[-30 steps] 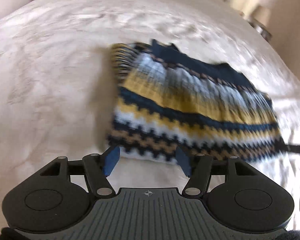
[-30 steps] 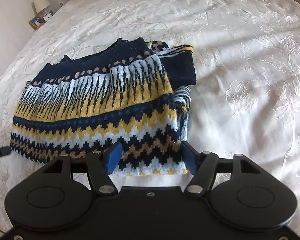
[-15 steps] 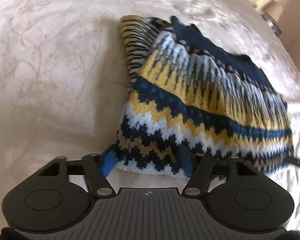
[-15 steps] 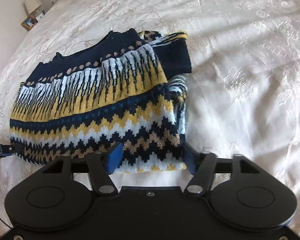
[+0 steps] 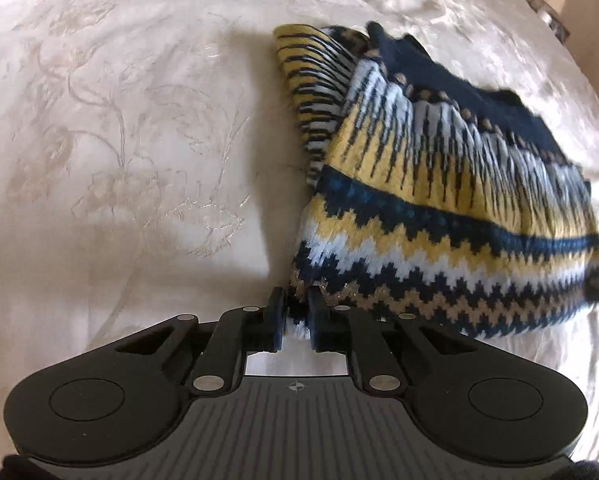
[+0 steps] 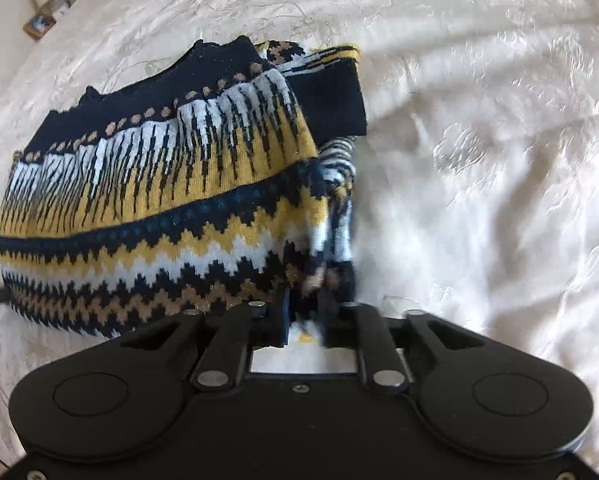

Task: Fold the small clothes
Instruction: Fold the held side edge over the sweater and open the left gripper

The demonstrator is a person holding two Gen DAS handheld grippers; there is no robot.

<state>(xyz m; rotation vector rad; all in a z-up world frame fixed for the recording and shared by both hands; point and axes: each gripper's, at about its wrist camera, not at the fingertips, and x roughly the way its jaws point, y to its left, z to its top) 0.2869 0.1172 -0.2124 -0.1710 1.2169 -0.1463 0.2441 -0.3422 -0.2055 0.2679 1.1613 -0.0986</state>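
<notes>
Spread across the frame, a cream embroidered bedspread (image 5: 119, 140), rumpled toward the right gripper's side. Lying on it, partly folded with sleeves tucked under, a knitted sweater (image 6: 171, 184) in navy, mustard and white zigzag bands. Thick, soft and limp by the look of it, likely light but prone to sag and stretch wherever unsupported; best taken at the two hem corners, through every layer. Clamped on the hem's left corner, the left gripper (image 5: 297, 314), jaws having just closed with knit bunched between them. Pinching the hem's right corner, the right gripper (image 6: 305, 312), jaws likewise just closed on a fatter wad of fabric. Pulled slightly taut between the two grips, the near hem.
</notes>
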